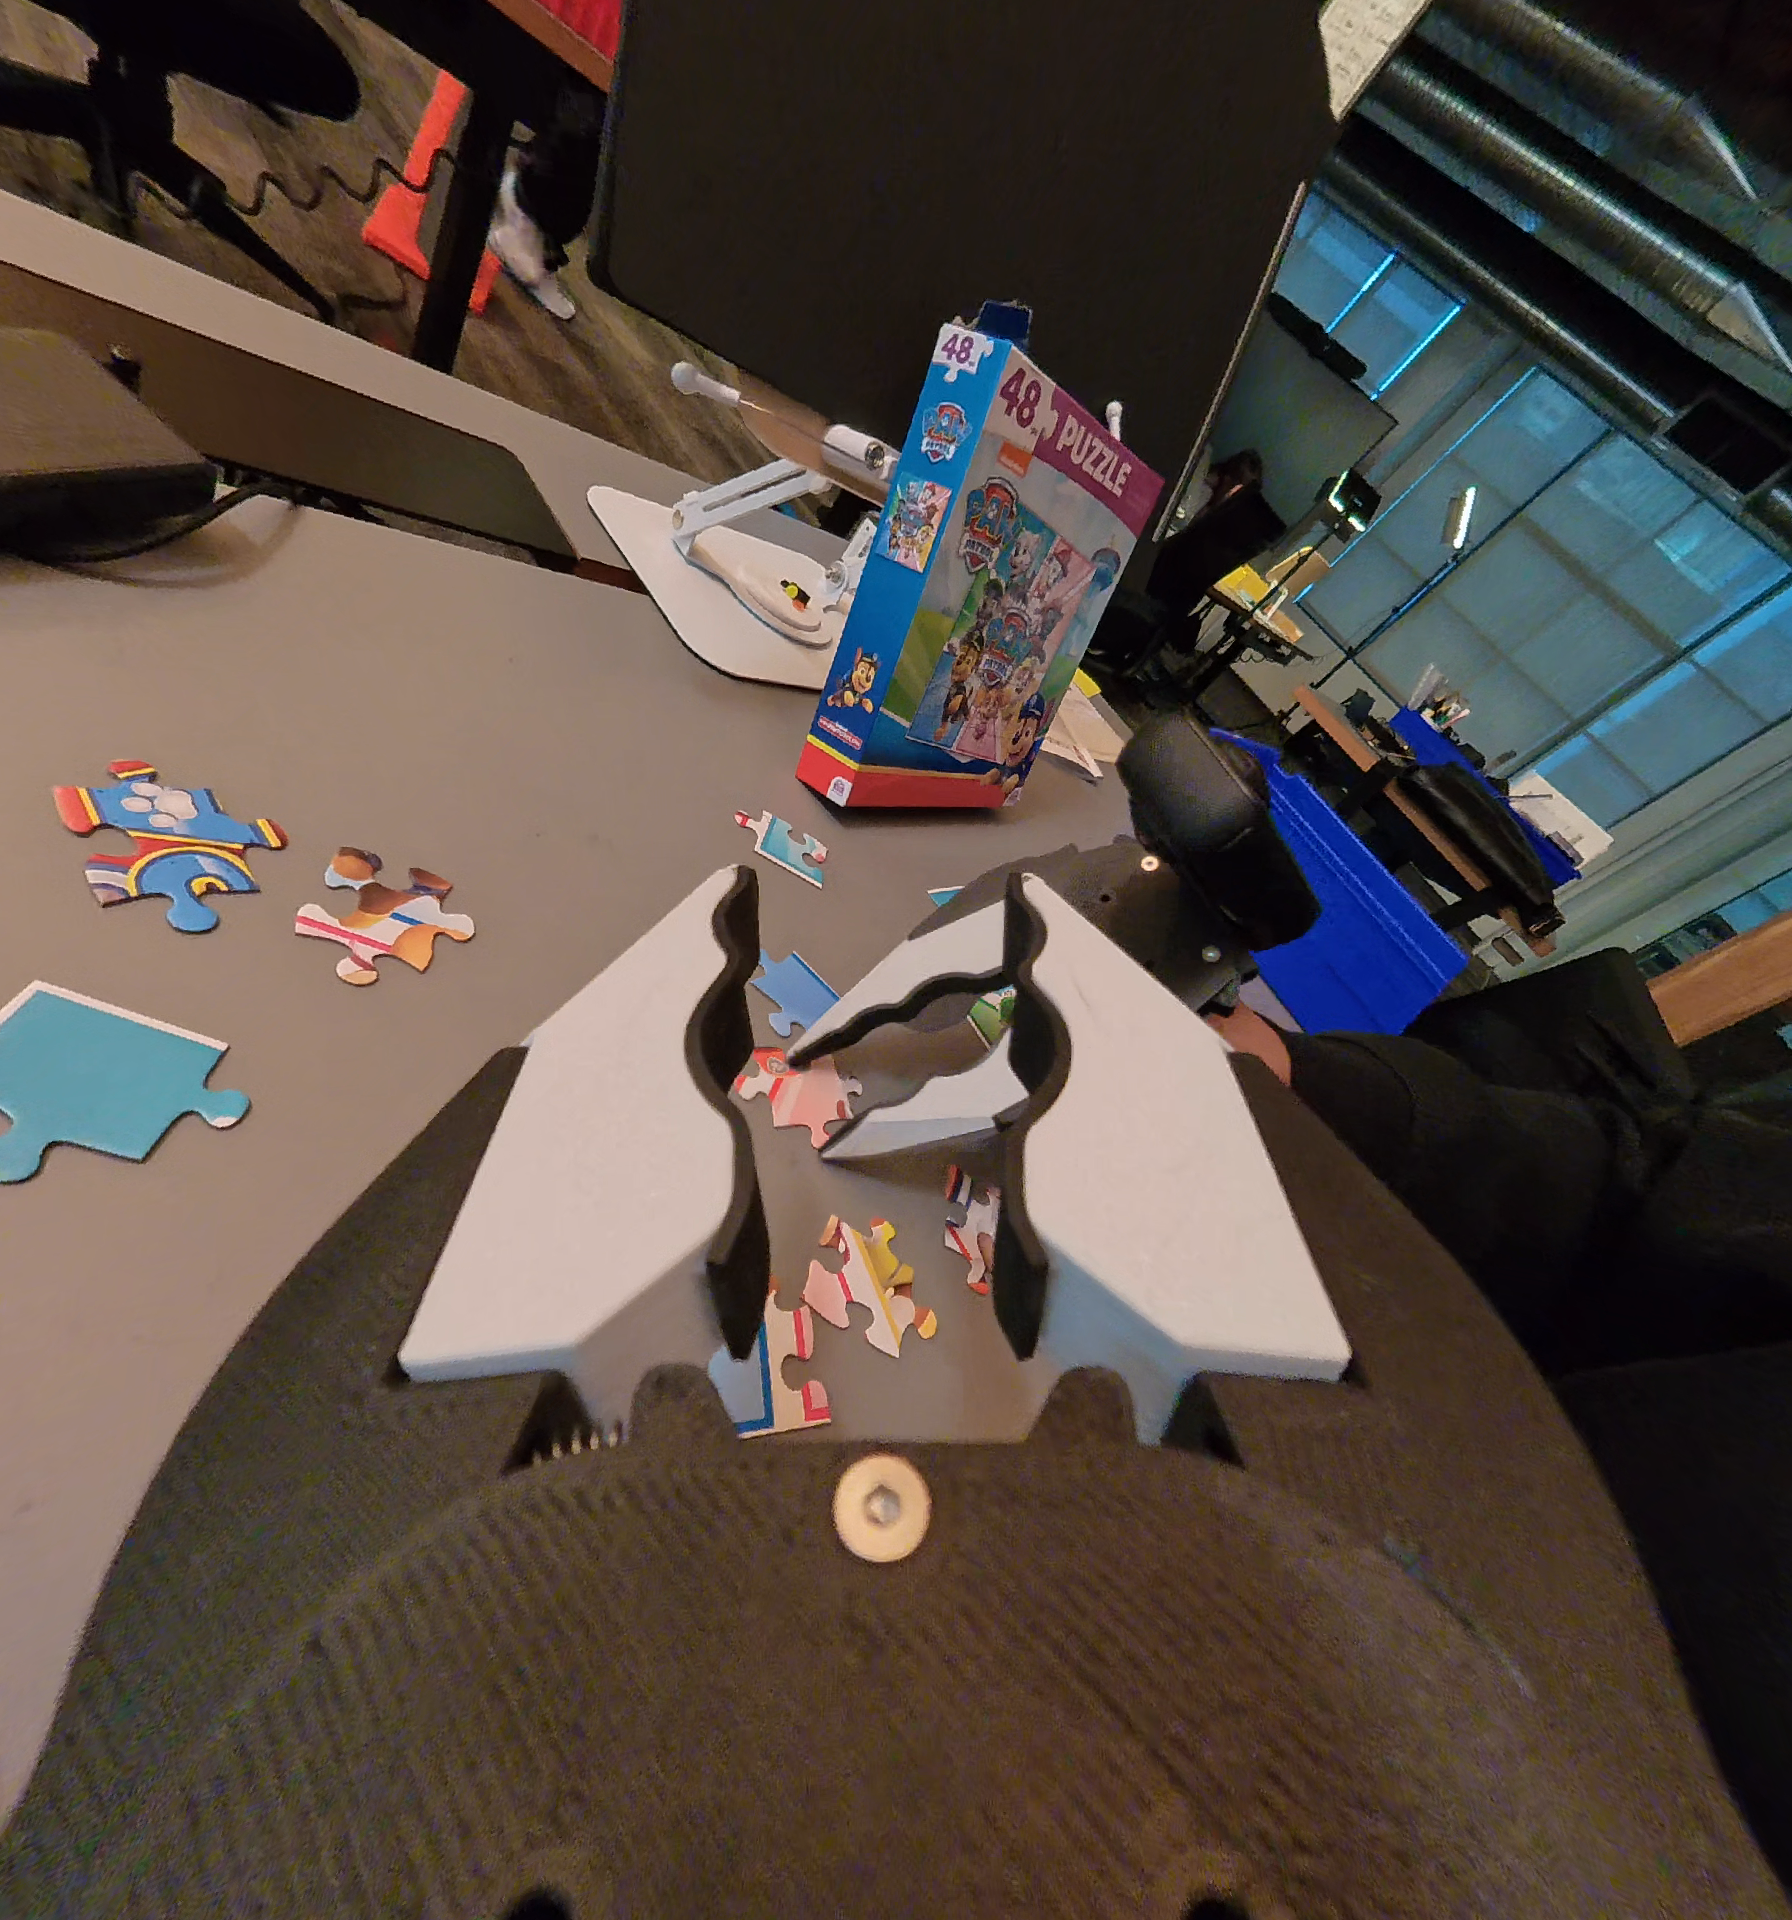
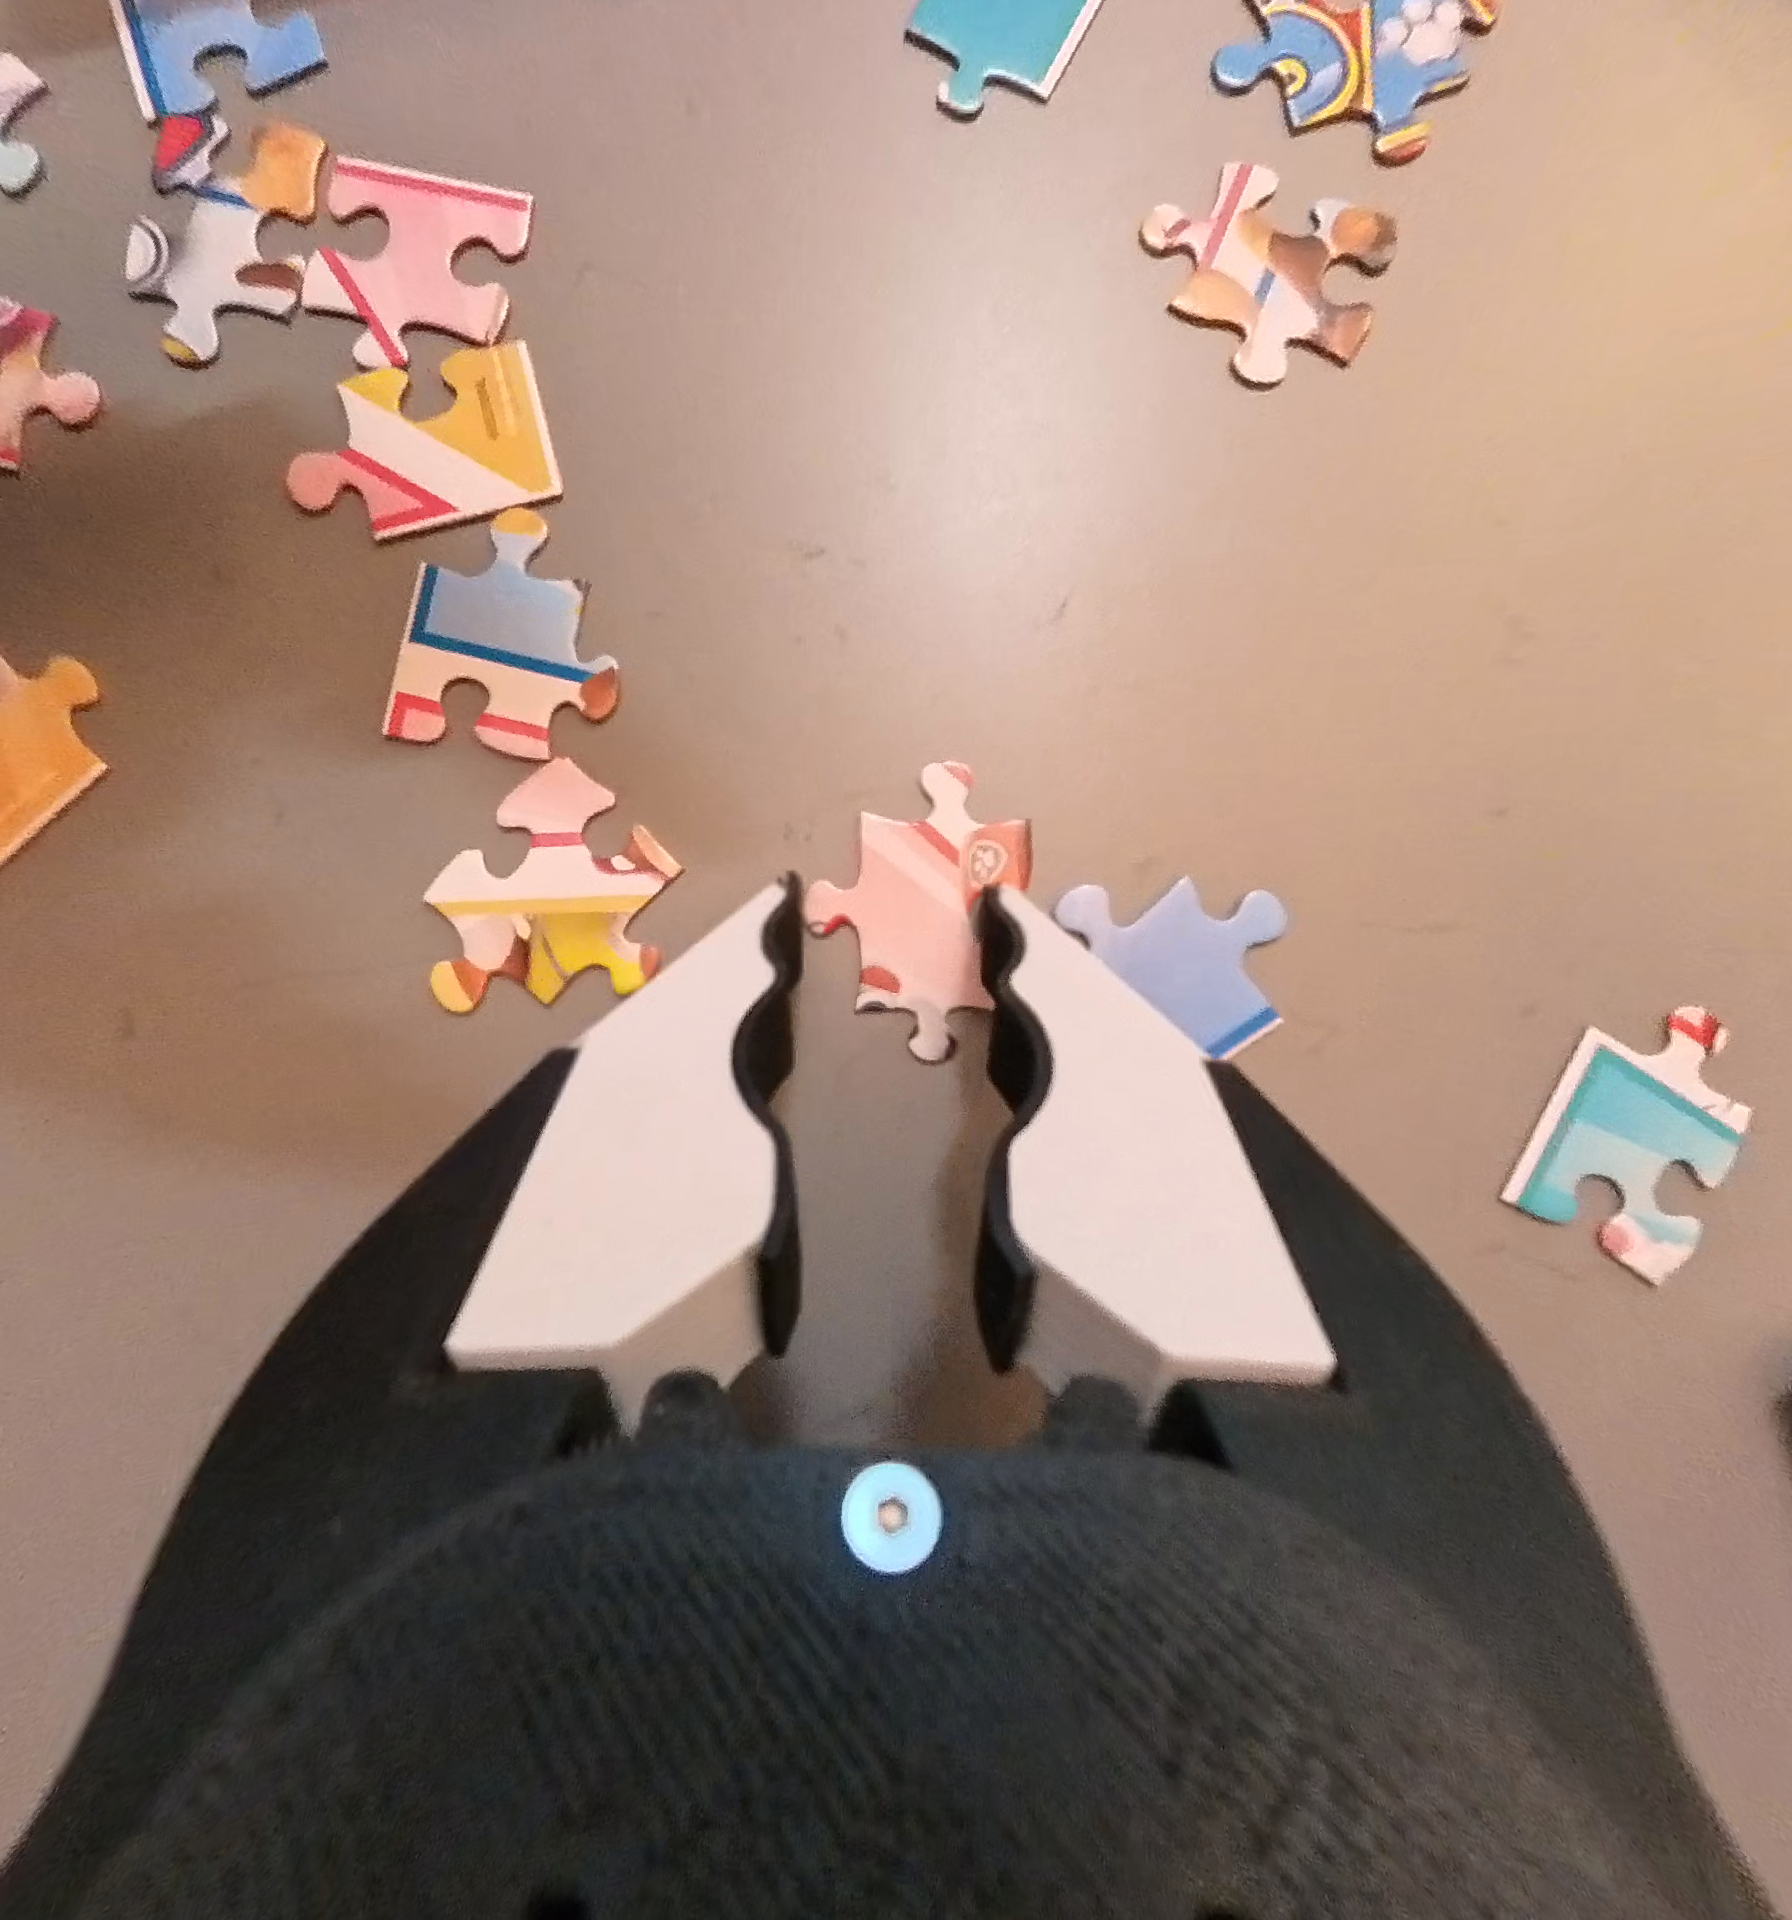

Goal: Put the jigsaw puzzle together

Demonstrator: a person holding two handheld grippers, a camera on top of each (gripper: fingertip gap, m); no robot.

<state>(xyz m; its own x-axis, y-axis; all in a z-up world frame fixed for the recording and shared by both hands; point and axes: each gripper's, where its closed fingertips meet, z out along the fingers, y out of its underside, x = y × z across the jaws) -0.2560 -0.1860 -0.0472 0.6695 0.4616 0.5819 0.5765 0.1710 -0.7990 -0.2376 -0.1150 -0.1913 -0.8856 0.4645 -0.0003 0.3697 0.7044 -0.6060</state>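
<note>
Both tools (image 1: 876, 878) (image 2: 890, 899) open; pink piece (image 2: 918, 914) part-hidden

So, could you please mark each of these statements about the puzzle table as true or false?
1. The puzzle box stands upright on the table. True.
2. The left gripper grips a puzzle piece. False: its jaws stand open with nothing between the pads.
3. A pink puzzle piece lies flat on the table between the open fingers of the right gripper. True.
4. The pieces are joined into a finished picture. False: they lie scattered and apart.
5. A light blue piece lies beside the pink one. True.
</note>
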